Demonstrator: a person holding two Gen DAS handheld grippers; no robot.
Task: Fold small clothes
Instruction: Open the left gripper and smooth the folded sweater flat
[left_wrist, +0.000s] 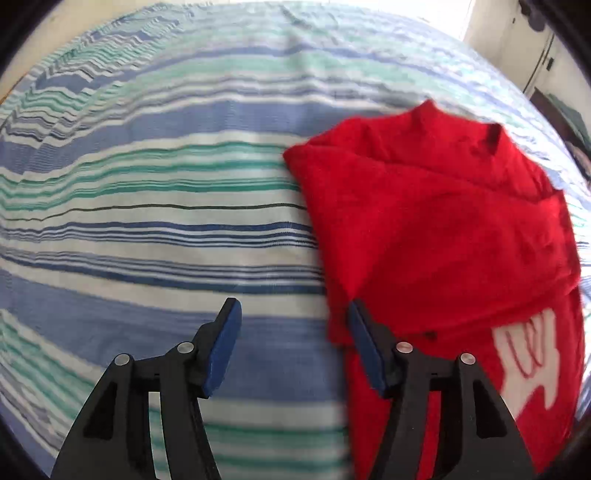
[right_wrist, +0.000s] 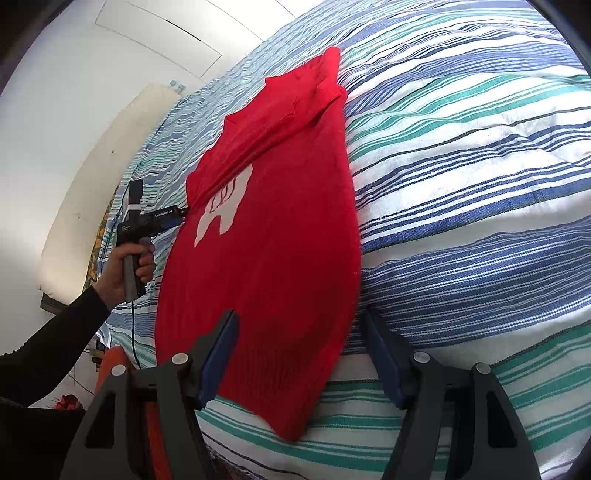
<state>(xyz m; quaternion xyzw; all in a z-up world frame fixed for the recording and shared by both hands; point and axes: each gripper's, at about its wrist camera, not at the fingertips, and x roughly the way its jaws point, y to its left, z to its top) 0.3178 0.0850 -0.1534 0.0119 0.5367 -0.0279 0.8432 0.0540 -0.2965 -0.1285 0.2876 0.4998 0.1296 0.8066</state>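
— Fingers?
— Left gripper (left_wrist: 293, 343): spread wide, empty, right pad (left_wrist: 364, 347) just at sweater's side edge. Right gripper (right_wrist: 301, 360): spread wide, empty, over ribbed hem.
— Sweater?
— Red sweater (right_wrist: 273, 236): flat mid-bedspread (right_wrist: 461, 229), one sleeve folded across chest, white emblem (right_wrist: 221, 206) showing.
— Step?
— Likely between folds. Next: pinching hem, carrying toward collar.
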